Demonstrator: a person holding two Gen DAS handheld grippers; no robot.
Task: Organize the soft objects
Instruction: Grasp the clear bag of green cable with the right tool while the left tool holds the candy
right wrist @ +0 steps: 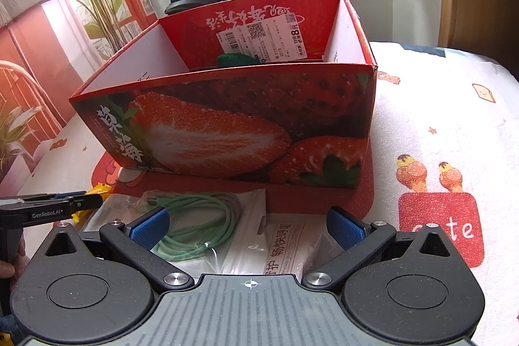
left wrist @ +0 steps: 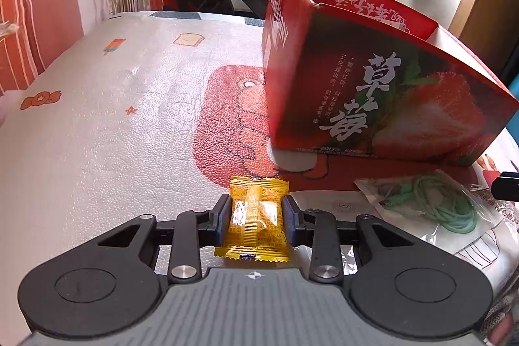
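We see the left hand-held gripper (left wrist: 256,218) clamped on a yellow snack packet (left wrist: 254,219), pads at its mid-section, just over the counter (left wrist: 113,135) w/ its cartoon-print cover. The right hand-held gripper (right wrist: 249,227) hangs wide open, nothing between its pads, above a clear bag of green cable (right wrist: 201,222) & a white pouch (right wrist: 285,245) lying side by side in front of the strawberry box (right wrist: 227,125).

Risks, as we judge them: the packet is slick film & puffy, so a squeeze at the middle could let it slip or twist out on the lift. The open-topped box's front wall stands tall; a low carry could catch the rim & shove the light box back. The two grippers sit near each other, so they could bump. Something green (right wrist: 240,59) already lies inside the box.
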